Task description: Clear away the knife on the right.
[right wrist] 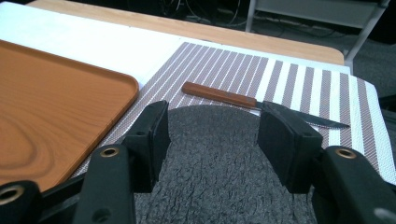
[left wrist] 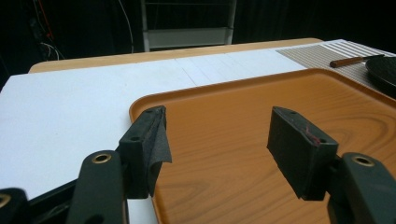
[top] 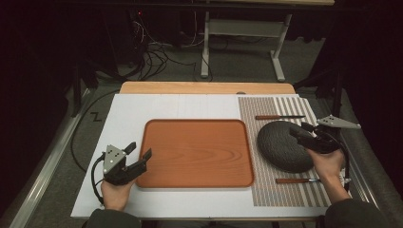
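A person sits at a tabletop [top: 128, 107] covered in white, holding a claw in each hand. In the middle lies an empty orange-brown wooden tray [top: 197, 152]. To its right, on a striped placemat [top: 285, 107], sits a dark, textured round plate [top: 280, 145], with one wooden-handled knife [top: 278, 117] beyond it and a second knife [top: 294, 180] on the near side.

The left claw [top: 139, 153] hovers at the tray's near-left corner, its jaws wide apart and holding nothing; in the left gripper view one pad [left wrist: 152, 140] sits over the tray's rim and the other over its floor. The right claw [top: 304, 129] hangs over the right side of the plate, jaws also spread wide and empty; in the right gripper view the plate [right wrist: 210, 172] lies directly beneath and between them. Whether either claw actually touches anything is hard to judge from these angles.

The work appears to be at the reaching stage: the right claw is lining up on the plate, probably to carry it onto the tray. The next move would call for lowering over the plate's edge and closing firmly on the thin rim before lifting.
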A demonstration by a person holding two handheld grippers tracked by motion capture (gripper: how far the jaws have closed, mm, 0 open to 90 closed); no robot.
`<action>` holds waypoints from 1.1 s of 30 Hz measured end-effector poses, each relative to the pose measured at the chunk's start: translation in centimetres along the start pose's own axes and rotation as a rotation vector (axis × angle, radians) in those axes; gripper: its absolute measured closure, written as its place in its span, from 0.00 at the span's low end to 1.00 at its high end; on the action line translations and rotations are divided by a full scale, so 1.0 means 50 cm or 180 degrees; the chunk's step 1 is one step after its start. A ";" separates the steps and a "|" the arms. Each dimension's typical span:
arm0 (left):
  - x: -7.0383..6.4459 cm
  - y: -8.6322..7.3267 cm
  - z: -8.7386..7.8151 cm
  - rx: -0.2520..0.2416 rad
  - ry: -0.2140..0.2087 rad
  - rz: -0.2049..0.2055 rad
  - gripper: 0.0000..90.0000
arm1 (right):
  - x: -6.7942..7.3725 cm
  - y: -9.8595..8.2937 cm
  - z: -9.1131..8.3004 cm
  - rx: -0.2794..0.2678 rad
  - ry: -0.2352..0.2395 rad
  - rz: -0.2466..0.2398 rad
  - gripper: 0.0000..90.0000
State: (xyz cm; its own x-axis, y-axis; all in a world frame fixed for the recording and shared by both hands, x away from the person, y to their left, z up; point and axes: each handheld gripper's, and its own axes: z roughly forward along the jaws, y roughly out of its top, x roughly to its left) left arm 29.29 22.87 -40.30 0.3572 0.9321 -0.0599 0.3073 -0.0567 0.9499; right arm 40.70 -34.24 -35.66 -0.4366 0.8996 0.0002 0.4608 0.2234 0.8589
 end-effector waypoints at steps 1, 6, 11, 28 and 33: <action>0.000 0.000 0.000 0.0000 -0.0002 -0.0001 0.42 | -0.001 0.003 0.002 0.0035 0.0006 0.0000 0.51; 0.000 0.000 0.002 0.0006 -0.0010 0.0004 0.42 | -0.001 0.016 0.011 0.0103 0.0008 -0.0023 0.51; 0.000 0.000 0.003 0.0011 -0.0008 0.0004 0.42 | -0.006 0.020 0.024 0.0225 0.0025 -0.0030 0.51; 0.001 0.000 0.004 0.0017 -0.0004 0.0002 0.42 | -0.021 0.077 0.039 0.0448 -0.0064 -0.0198 0.51; 0.001 0.000 0.002 0.0003 -0.0001 0.0000 0.42 | -0.017 0.129 0.049 0.0511 -0.0027 -0.0288 0.51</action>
State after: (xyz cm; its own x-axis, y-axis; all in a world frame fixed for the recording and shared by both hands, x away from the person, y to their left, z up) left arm 29.41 22.86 -40.34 0.3575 0.9320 -0.0602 0.3082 -0.0569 0.9496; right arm 45.92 -32.67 -31.38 -0.4757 0.8761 -0.0784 0.5376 0.3601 0.7624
